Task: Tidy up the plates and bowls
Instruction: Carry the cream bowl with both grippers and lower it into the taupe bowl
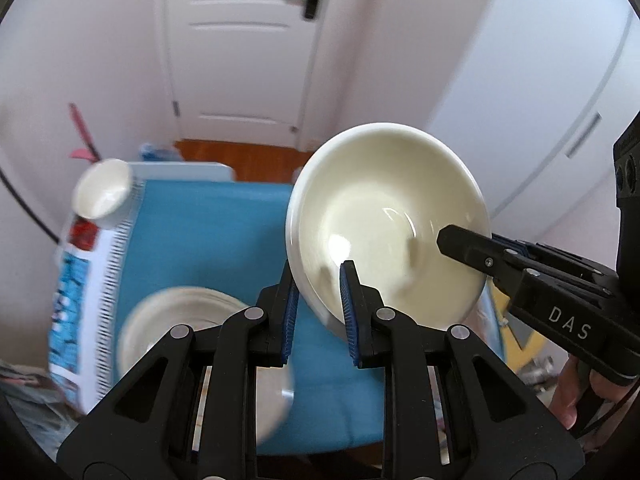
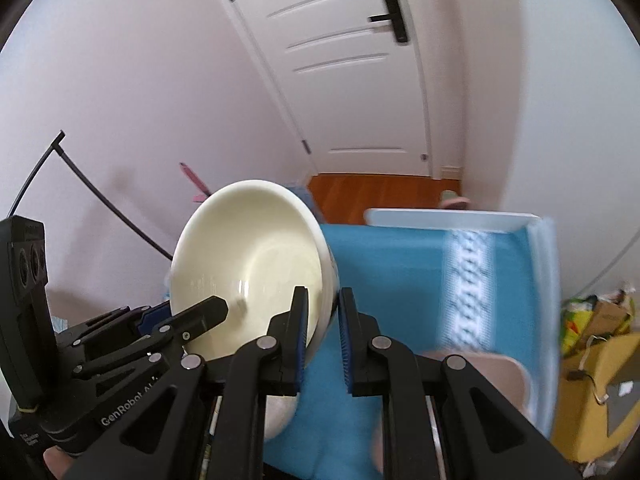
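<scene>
A cream bowl is held tilted in the air over a blue cloth. My left gripper is shut on its lower left rim. My right gripper is shut on its right rim; the bowl also shows in the right wrist view. In the left wrist view the right gripper's fingers reach in from the right. A stack of cream plates lies on the cloth below left. A small white bowl sits tipped at the far left. A pinkish dish lies on the cloth at lower right.
A white tray edge borders the far side of the cloth. A white door and wood floor lie beyond. A blue-and-white patterned package stands at the left. Cardboard boxes sit at the right.
</scene>
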`<state>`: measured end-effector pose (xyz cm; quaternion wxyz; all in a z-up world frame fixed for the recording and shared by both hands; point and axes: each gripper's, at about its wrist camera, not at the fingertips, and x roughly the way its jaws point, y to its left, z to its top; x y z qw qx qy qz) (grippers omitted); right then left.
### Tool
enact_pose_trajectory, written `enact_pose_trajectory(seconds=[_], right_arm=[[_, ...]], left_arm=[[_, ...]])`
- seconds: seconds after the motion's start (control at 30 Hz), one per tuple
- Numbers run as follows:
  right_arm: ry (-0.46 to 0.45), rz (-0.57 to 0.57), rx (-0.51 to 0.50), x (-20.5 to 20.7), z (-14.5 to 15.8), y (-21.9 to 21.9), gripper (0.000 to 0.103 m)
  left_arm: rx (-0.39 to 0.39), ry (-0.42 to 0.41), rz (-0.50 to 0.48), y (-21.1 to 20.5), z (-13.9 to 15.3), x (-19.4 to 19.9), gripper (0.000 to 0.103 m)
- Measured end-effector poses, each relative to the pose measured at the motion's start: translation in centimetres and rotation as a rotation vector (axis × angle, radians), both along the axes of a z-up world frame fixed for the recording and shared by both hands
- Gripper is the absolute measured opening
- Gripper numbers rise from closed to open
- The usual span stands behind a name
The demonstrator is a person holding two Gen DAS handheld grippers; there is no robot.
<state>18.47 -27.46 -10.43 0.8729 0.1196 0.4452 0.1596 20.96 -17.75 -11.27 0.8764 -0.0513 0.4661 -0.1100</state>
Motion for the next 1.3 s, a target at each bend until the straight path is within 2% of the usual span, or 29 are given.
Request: enact_pose_trajectory(seconds=[0.07, 0.27, 0.47, 0.6, 0.77, 1.3], right_arm=[[0.009, -0.035, -0.014, -1.6, -0.3, -2.3, 0.014], [0.085, -0.159, -0.009, -4.6, -2.8, -8.2, 0.014], [0.199, -0.250, 0.015, -6.4, -7.5, -11.7, 0.014], [0.268, -0.284, 0.040, -6.8, -10.7, -12.7, 0.014], [0.310, -0.281, 0.032, -6.7, -13.0, -12.6, 0.014], [0.363, -0.253, 0.004, -5.7, -15.3, -12.3, 0.014]], left_arm=[[-0.008, 0.027, -0.047, -2.7, -0.7, -0.4, 0.018], [0.044, 0.113, -0.186, -9.7, -3.9, -1.4, 0.018], [0.086, 0.221, -0.276, -13.1, -8.6, -1.8, 0.018], [0.116, 0.267, -0.302, -14.2, -10.9, -1.7, 0.018], [0.156, 0.292, -0.314, -14.2, -12.9, -1.2, 0.018], [0.202, 0.327, -0.314, -13.8, -14.8, 0.0, 0.018]])
